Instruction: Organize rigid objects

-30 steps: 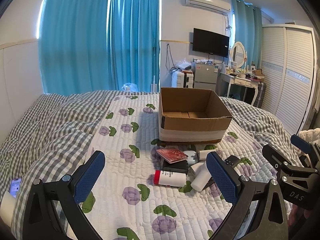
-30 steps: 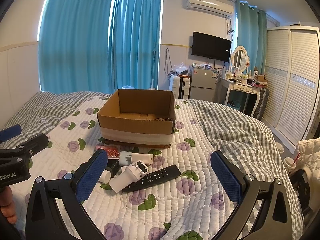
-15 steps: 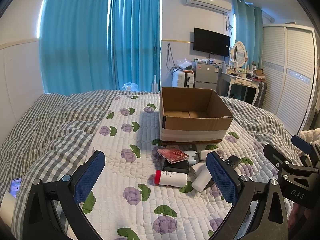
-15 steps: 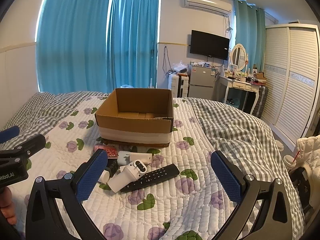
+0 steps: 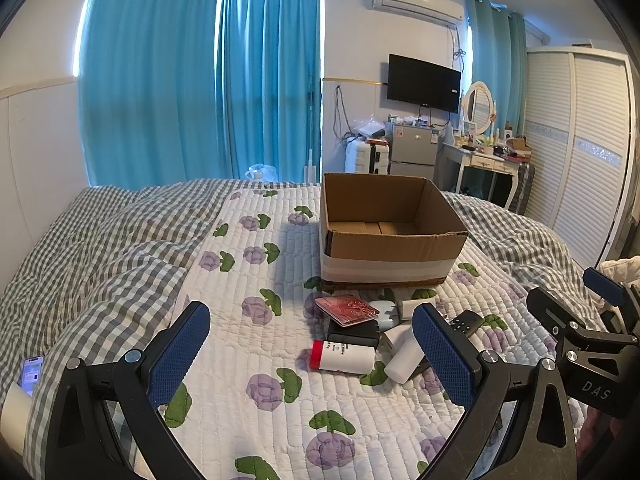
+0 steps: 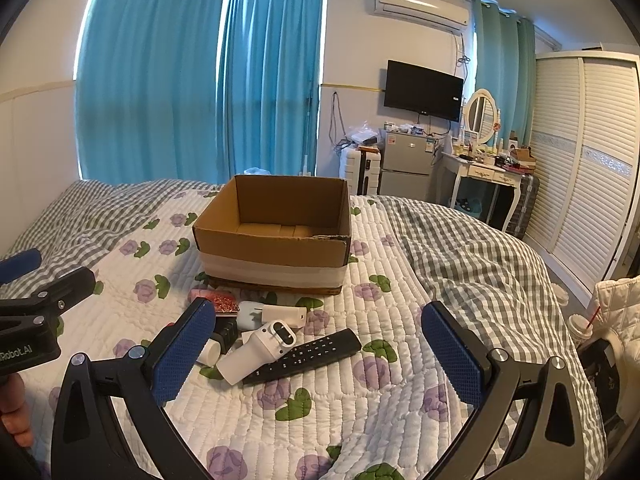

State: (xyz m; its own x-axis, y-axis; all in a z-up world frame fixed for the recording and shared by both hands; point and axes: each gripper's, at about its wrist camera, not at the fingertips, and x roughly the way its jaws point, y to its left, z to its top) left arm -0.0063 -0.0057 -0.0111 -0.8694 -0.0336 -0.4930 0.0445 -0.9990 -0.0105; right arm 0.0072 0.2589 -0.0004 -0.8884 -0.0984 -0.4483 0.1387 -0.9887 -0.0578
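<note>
Closest to us, the left gripper [image 5: 311,354] has its jaws spread wide and holds nothing. The right gripper [image 6: 318,350] is the same: jaws wide apart, nothing between them. Both hang above the bed [image 5: 224,396], over its white quilt with purple flowers, on the near side.

Just past the grippers, in the middle of the bed, lies a little pile of hard things. There is a white bottle with a red cap [image 5: 343,357] lying on its side. Beside it is a white tube-shaped gadget [image 6: 259,350], and it touches a black remote [image 6: 307,356]. A bit further lies a black box [image 5: 353,335] with a red card case [image 5: 347,310] resting on top of it. Next to those are a pale blue case [image 6: 249,314] and a small white block [image 6: 284,315].

Behind the pile, further toward the far end of the bed, stands the cardboard box [image 6: 272,266]. It is open on top. From what can be seen of its inside, nothing is in it.

So the job looks like it is only at the start. No thing has gone into the box. All the things in the pile are left to pick up, one by one, and put inside. The bottle may roll when it is touched.
</note>
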